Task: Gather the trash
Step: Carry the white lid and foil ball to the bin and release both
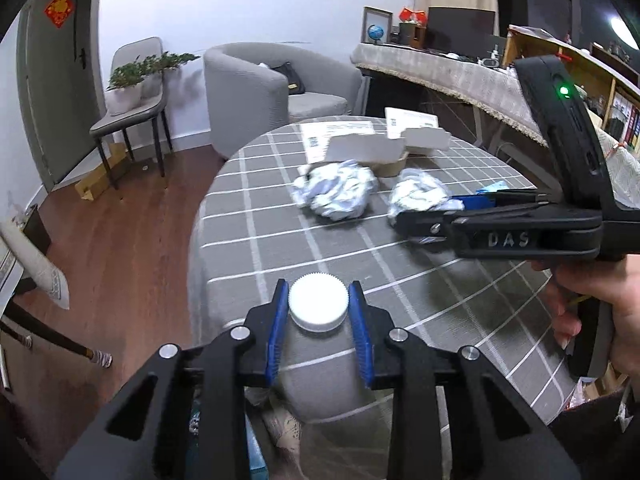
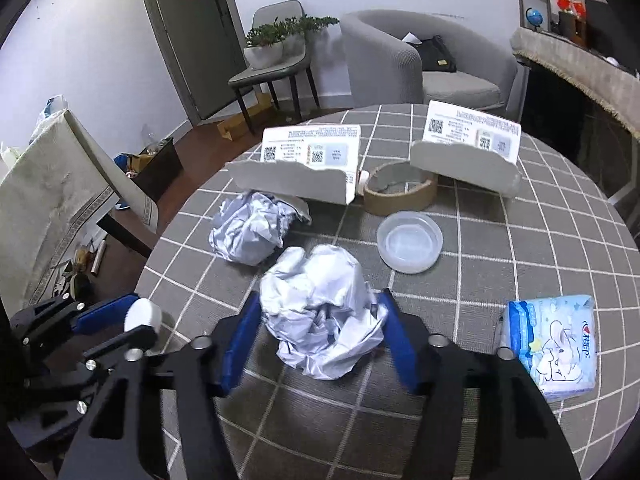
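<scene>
My left gripper (image 1: 318,334) pinches the bottle (image 1: 318,360); my right gripper (image 2: 320,336), spread wide, hugs the soft, light paper ball (image 2: 320,312); grab its middle

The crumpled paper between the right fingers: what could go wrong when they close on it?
1. The crumpled paper ball is wider than the right gripper gap in places, so the fingers may pinch only a loose fold and it could slip out.
2. The left gripper holds a bottle by its white cap only; the bottle could swing or drop.
3. The clear lid lies close and may be knocked.
</scene>
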Motion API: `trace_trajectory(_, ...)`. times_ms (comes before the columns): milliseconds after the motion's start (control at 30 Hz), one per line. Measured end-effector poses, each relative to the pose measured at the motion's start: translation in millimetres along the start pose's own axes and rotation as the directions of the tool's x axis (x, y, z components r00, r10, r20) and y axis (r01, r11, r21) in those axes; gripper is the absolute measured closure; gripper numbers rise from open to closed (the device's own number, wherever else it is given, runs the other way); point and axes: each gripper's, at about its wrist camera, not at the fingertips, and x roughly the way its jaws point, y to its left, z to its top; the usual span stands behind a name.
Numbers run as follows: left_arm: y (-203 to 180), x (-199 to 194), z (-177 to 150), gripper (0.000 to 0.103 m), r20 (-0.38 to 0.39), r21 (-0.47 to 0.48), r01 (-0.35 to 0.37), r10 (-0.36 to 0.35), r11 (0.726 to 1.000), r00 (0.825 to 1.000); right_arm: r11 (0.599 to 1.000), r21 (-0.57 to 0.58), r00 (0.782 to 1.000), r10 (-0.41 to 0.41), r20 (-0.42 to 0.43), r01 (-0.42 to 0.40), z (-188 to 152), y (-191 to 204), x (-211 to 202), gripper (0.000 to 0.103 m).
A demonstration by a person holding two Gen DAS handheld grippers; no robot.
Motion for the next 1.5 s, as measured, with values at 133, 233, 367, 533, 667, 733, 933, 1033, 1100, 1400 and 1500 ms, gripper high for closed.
trace_trajectory(133, 21.8, -8.7, -5.7, 0.071, -0.002, -0.044, -0.021, 0.021, 0.999, 1.000, 1.000, 0.002, 1.000, -0.021, 0.022, 0.021, -0.5, 7.8, -1.7, 0.050)
trace_trajectory(233, 39.4, -19.4, -9.7, 0.071, 0.008, -0.075, -0.047, 0.047, 0.996, 0.999, 1.000, -0.011, 0.998, -0.026, 0.051, 0.027, -0.4, 18.9, -8.1, 0.050)
trace_trajectory(367, 62.0, -31.7, -19.5, 0.071, 0.005, -0.109, -0.080, 0.081, 0.991, 0.997, 0.999, -0.043, 0.994, -0.024, 0.103, 0.029, -3.1, 38.4, -18.0, 0.050)
trace_trajectory(533, 85.1, -39.8, -41.1, 0.071, -0.030, -0.131, -0.135, 0.132, 0.982, 0.991, 0.997, -0.066, 0.989, 0.045, 0.139, -0.036, -6.8, 62.8, -19.2, 0.050)
trace_trajectory(667, 97.6, -39.6, -59.8, 0.071, -0.069, -0.124, -0.172, 0.164, 0.977, 0.984, 0.992, -0.101, 0.987, 0.090, 0.133, -0.077, -11.1, 88.6, -14.3, 0.050)
trace_trajectory(733, 106.3, -38.0, -70.5, 0.071, -0.095, -0.128, -0.187, 0.175, 0.974, 0.980, 0.987, -0.127, 0.985, 0.115, 0.128, -0.098, -13.5, 103.9, -12.3, 0.050)
trace_trajectory(933, 130.2, -30.1, -94.8, 0.071, -0.160, -0.156, -0.216, 0.191, 0.964, 0.968, 0.974, -0.171, 0.978, 0.172, 0.119, -0.151, -16.0, 140.0, -6.0, 0.050)
trace_trajectory(1033, 142.4, -23.0, -105.7, 0.071, -0.197, -0.170, -0.229, 0.195, 0.959, 0.961, 0.966, -0.178, 0.973, 0.208, 0.102, -0.188, -16.5, 155.9, 0.6, 0.050)
trace_trajectory(1100, 151.5, -17.9, -114.5, 0.071, -0.225, -0.181, -0.233, 0.191, 0.955, 0.956, 0.960, -0.180, 0.970, 0.230, 0.082, -0.212, -16.7, 164.8, 6.2, 0.050)
trace_trajectory(1400, 180.1, 10.8, -155.7, 0.070, -0.337, -0.197, -0.269, 0.192, 0.943, 0.922, 0.939, -0.217, 0.961, 0.277, 0.010, -0.269, -21.8, 206.1, 26.1, 0.050)
trace_trajectory(1500, 185.9, 16.6, -167.6, 0.070, -0.363, -0.195, -0.274, 0.190, 0.942, 0.912, 0.936, -0.222, 0.960, 0.278, -0.014, -0.274, -23.6, 215.5, 34.2, 0.050)
